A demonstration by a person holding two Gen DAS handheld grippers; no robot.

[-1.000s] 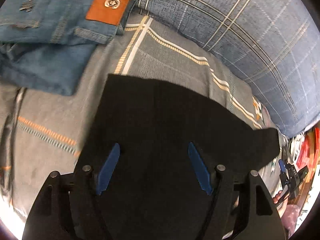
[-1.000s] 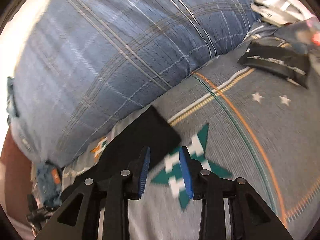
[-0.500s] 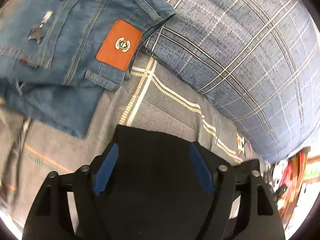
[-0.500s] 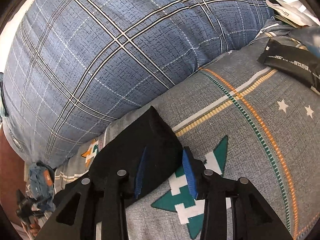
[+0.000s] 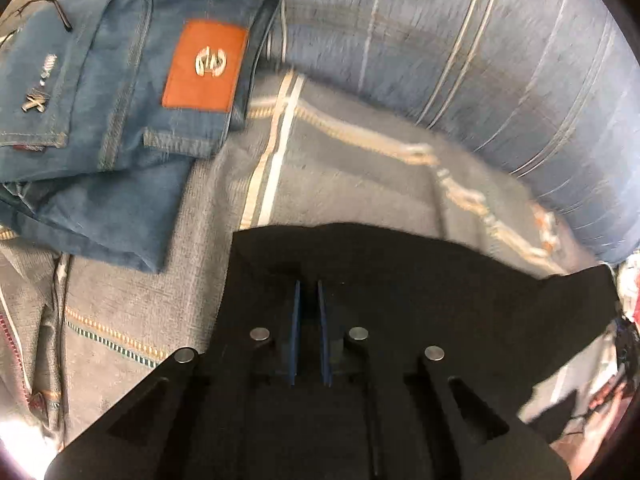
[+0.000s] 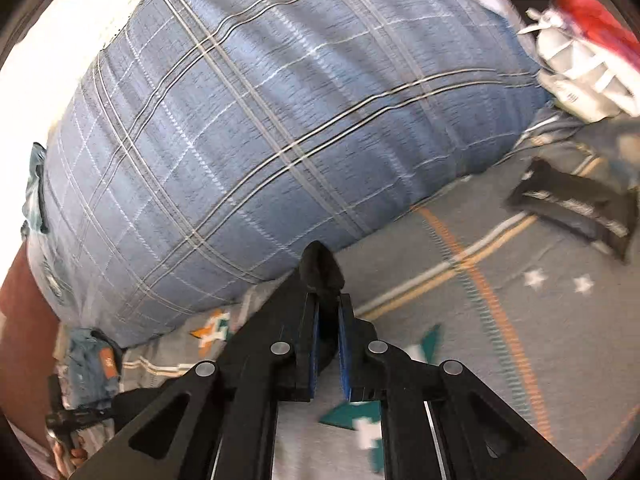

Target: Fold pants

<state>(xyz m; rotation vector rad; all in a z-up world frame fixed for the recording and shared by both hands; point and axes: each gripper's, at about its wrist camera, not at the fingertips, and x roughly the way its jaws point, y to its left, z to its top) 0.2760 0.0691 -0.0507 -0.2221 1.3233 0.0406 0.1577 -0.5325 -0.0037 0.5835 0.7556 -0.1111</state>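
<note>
L gripper (image 5: 308, 292) clamped on black pants (image 5: 420, 280), R gripper (image 6: 327, 308) pinching pants corner

One black fabric pair of pants (image 5: 400, 280); one folded blue denim pair of jeans (image 5: 100, 120) with one orange leather patch (image 5: 204, 66); one blue plaid pillow (image 6: 260, 120); one grey patterned bedspread (image 6: 520, 320); one black foil packet (image 6: 576, 208); two black two-finger grippers, the left gripper (image 5: 308, 300) and the right gripper (image 6: 326, 320).

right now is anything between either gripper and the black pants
Nothing visible. The left gripper is shut on the black pants, and the right gripper pinches a bunched corner. The jeans lie apart.
</note>
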